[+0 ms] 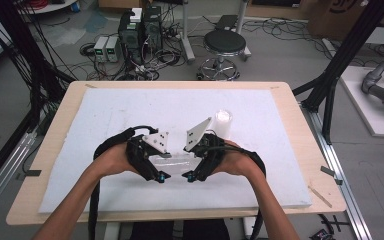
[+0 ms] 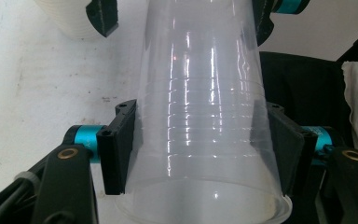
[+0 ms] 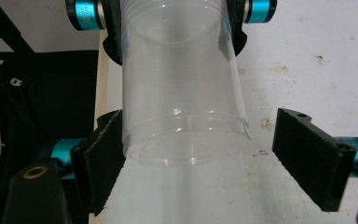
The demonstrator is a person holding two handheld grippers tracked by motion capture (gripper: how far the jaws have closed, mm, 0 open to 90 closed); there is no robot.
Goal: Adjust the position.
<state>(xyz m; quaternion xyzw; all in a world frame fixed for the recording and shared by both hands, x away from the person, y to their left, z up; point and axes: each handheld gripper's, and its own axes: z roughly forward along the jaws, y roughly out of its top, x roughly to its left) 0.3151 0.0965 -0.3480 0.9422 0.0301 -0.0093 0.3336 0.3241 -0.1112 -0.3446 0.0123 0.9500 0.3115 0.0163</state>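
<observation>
A clear plastic cup stack [image 1: 176,161] lies level between the two tools, just above the white foam sheet [image 1: 130,112] that covers the tabletop [image 1: 300,135]. The left hand-held gripper [image 2: 200,149] is clamped on the wide rim end of the stack, both black pads pressed flat against its ribbed wall. In the left gripper view the stack runs straight away from the camera toward the other tool's jaws. The right hand-held gripper [image 3: 205,154] sits at the narrow base end of the stack: one pad lies against the clear wall, the other stands apart from it with white sheet showing in the gap, so nothing is gripped there. In the high view the two grippers face each other over the near middle of the sheet, a hand behind each. A second stack of white cups [image 1: 223,122] stands upright on the sheet, just beyond the right hand-held gripper and apart from the clear stack.
</observation>
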